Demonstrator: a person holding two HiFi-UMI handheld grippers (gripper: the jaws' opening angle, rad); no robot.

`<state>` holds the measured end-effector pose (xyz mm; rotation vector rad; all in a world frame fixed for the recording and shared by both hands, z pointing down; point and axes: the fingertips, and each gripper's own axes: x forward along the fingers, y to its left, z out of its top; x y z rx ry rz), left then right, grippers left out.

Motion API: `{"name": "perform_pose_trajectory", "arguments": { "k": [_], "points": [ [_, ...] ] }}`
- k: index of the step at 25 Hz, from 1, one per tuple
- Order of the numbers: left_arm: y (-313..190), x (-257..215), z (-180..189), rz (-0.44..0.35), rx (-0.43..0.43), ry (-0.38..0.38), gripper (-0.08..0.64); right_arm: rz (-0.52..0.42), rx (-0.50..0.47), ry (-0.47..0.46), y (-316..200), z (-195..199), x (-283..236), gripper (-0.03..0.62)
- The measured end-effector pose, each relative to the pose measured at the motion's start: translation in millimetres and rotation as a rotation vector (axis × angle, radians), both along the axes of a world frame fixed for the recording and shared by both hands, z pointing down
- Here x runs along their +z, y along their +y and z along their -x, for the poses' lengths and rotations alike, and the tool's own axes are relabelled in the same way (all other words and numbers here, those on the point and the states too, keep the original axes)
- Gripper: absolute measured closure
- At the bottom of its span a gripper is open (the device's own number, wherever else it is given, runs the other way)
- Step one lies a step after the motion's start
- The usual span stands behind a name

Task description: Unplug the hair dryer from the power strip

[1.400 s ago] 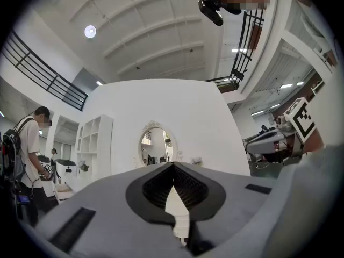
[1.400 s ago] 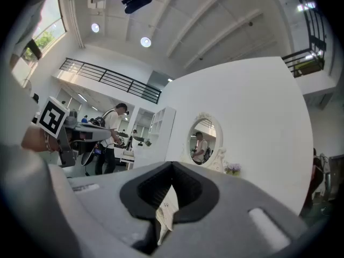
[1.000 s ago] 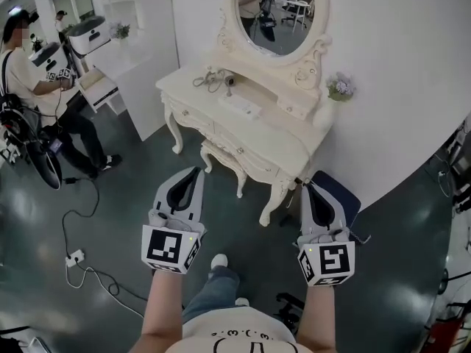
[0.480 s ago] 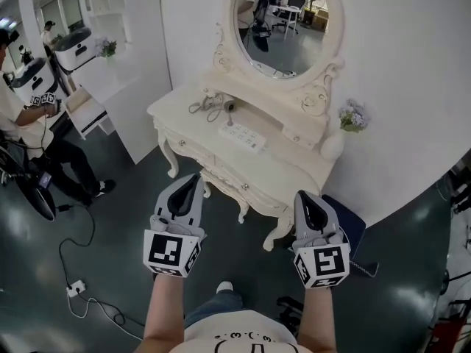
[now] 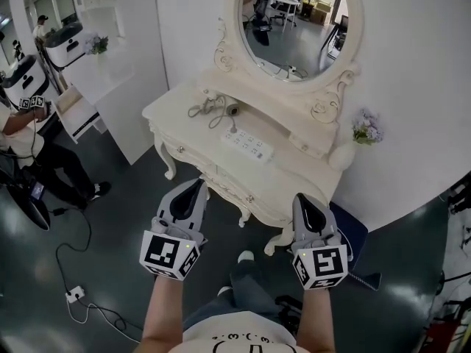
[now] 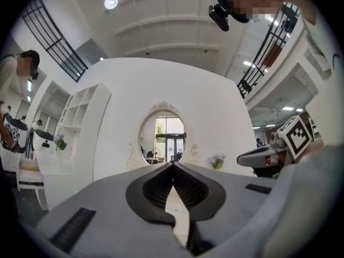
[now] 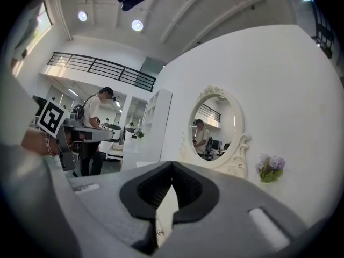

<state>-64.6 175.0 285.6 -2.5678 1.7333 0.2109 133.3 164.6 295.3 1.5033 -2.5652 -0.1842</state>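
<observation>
A cream dressing table [image 5: 291, 175] with an oval mirror [image 5: 294, 24] stands against the white wall. On its top lies a white power strip [image 5: 249, 144]. Beyond that, at the table's left end, lies the hair dryer [image 5: 223, 108] with its coiled cord [image 5: 197, 109]. My left gripper [image 5: 199, 184] and right gripper [image 5: 300, 198] hover side by side in front of the table's front edge, short of the top. Both are shut and empty, the jaws meeting at the tips [image 6: 172, 164] [image 7: 172, 164]. In both gripper views the mirror and wall show ahead; the strip and dryer are hidden.
A small vase of purple flowers [image 5: 366, 127] stands at the table's right end. A white shelf unit [image 5: 110, 72] is at the left, a person [image 5: 22, 134] beside it. A cable and floor socket [image 5: 73, 294] lie at the lower left. A dark blue object [image 5: 352, 230] sits beside the table's right leg.
Both grippers have moved forward together toward the dressing table, which now looms larger and nearer. Their jaws stayed shut throughout.
</observation>
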Motion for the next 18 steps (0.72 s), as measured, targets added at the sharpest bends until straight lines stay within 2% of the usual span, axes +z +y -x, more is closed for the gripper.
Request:
{"name": "perform_pose_trajectory", "arguments": {
  "k": [3, 8, 9, 12, 13, 15, 18],
  "points": [
    [-20, 6, 7, 0.016, 0.010, 0.025, 0.561, 0.019, -0.015, -0.045, -23, 7, 5, 0.591],
    [-76, 22, 14, 0.035, -0.029, -0.015, 0.547, 0.052, -0.052, -0.097, -77, 17, 19, 0.591],
    [-90, 25, 12, 0.037, -0.021, -0.020, 0.487, 0.055, -0.056, -0.097, -91, 19, 21, 0.590],
    [-134, 30, 8, 0.051, 0.007, -0.022, 0.185, 0.065, -0.069, -0.088, -133, 25, 27, 0.569],
    [-148, 31, 9, 0.055, 0.004, -0.020, 0.160, 0.069, -0.072, -0.085, -146, 28, 29, 0.557],
    [-174, 32, 12, 0.058, -0.003, -0.014, 0.156, 0.079, -0.073, -0.085, -174, 30, 31, 0.548],
    [-211, 37, 8, 0.065, 0.042, -0.005, 0.160, 0.093, -0.056, -0.079, -215, 30, 36, 0.565]
  ]
}}
